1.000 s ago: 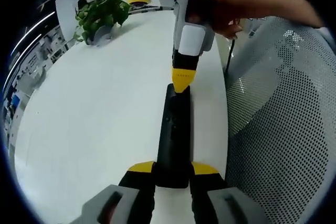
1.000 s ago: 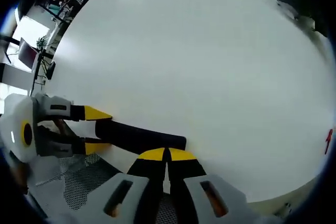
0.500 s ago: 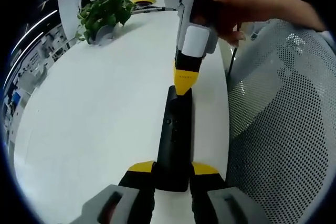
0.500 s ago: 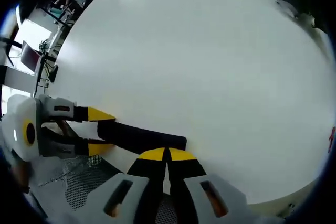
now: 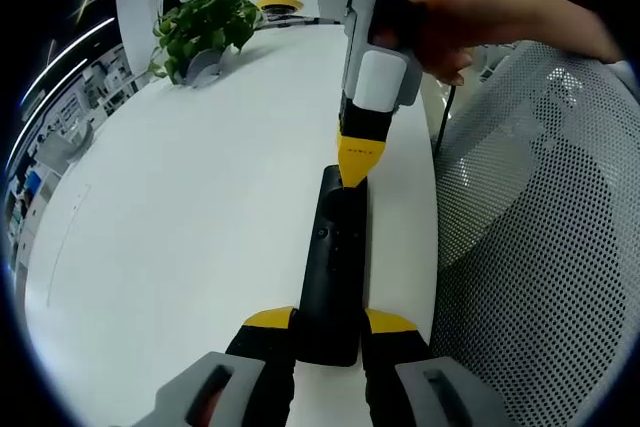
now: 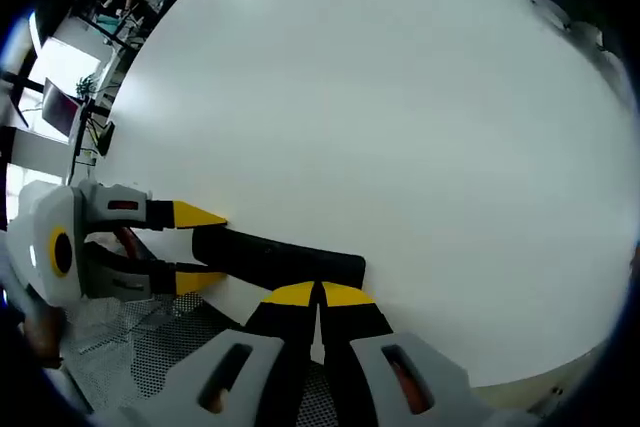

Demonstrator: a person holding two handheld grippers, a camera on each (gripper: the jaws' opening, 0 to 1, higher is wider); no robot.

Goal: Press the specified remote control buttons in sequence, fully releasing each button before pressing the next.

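The remote (image 5: pixel 333 267) is lying on the worktop (image 5: pixel 180 207), near its edge. The left gripper (image 5: pixel 330 332) is clamping its near end. The right gripper (image 5: pixel 355 162), fingers together, is touching its far end; press straight down, then lift fully clear.

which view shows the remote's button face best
The left gripper view: the black remote runs lengthwise up the frame, its top face showing, held between the left gripper, with the right gripper at its far end. The right gripper view shows it side-on and foreshortened.
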